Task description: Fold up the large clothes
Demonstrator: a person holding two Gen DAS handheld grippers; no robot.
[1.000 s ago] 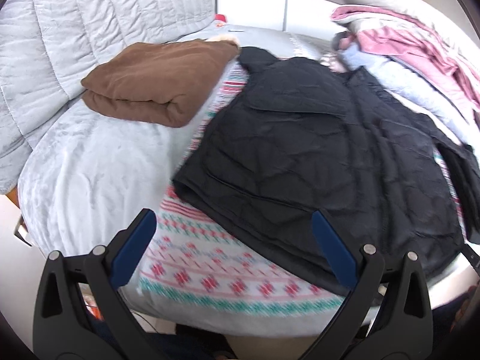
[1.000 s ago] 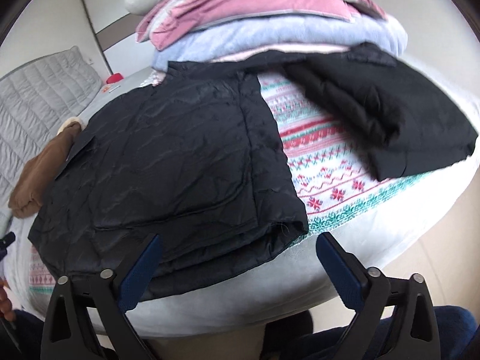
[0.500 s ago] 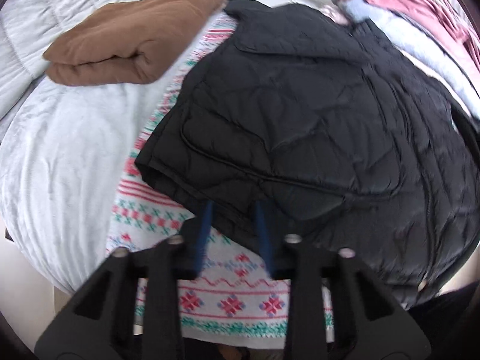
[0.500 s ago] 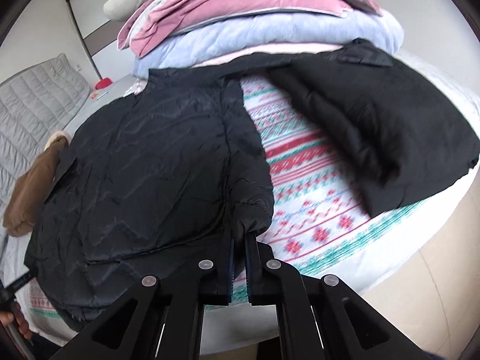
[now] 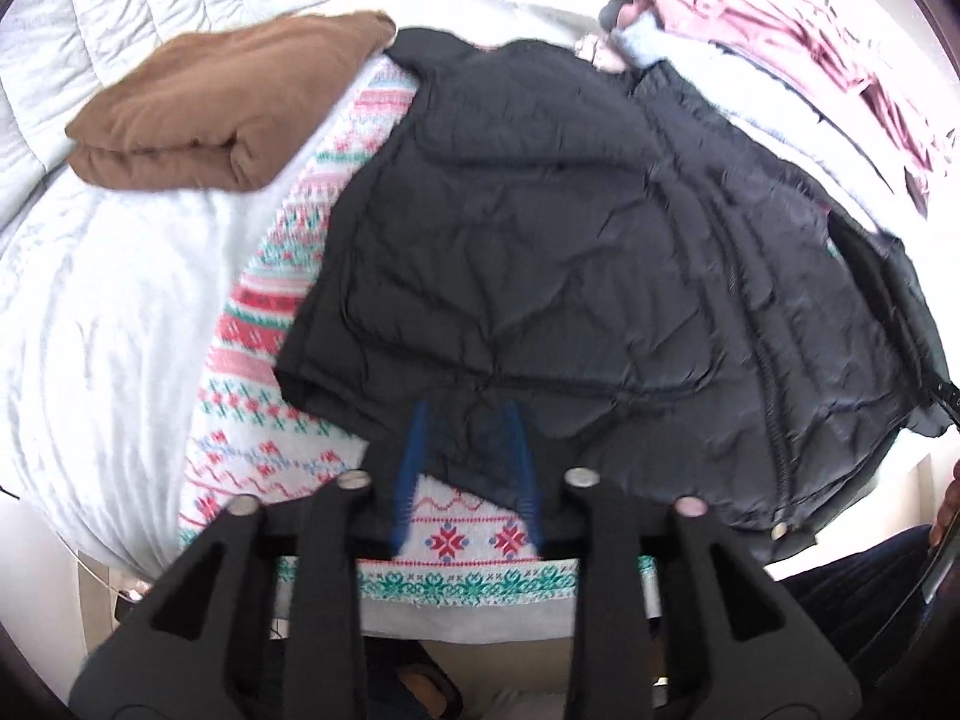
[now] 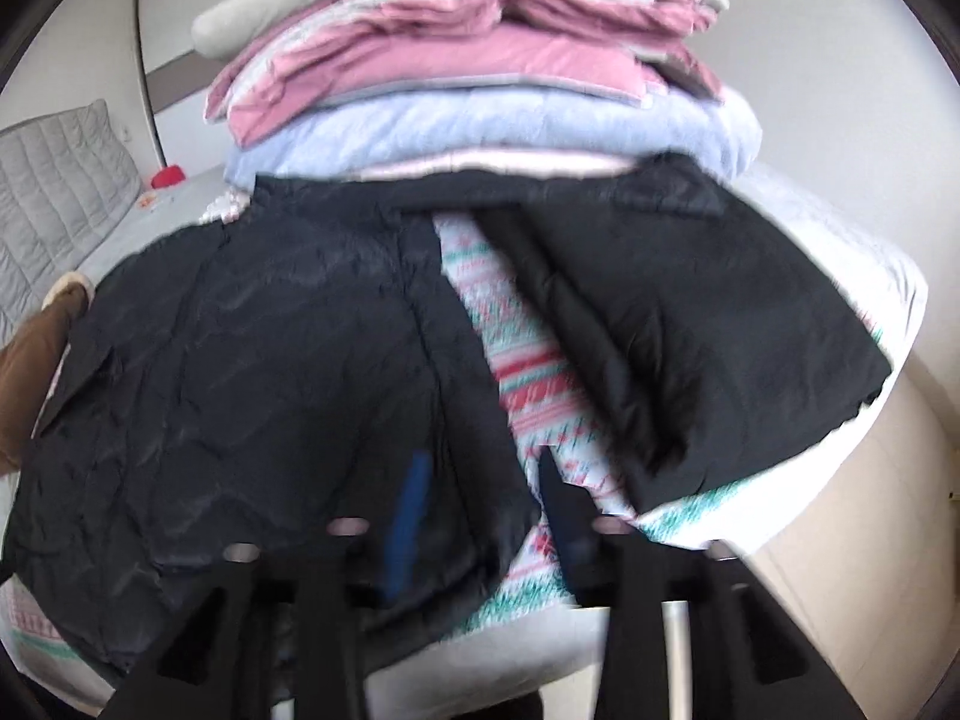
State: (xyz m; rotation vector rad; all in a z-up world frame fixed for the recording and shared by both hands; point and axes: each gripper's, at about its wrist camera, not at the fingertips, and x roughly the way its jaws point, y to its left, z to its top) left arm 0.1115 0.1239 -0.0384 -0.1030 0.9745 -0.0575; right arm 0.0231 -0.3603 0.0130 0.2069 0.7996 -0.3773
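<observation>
The black jacket is spread on the patterned blanket at the bed's near edge. Its hem is straddled by the left tool and right tool; both jaws have just been reopening, with cloth between them and no pinch confirmed. The slick hem could be lost and slide off the edge. Room is limited by the brown bundle and stacked bedding.
</observation>
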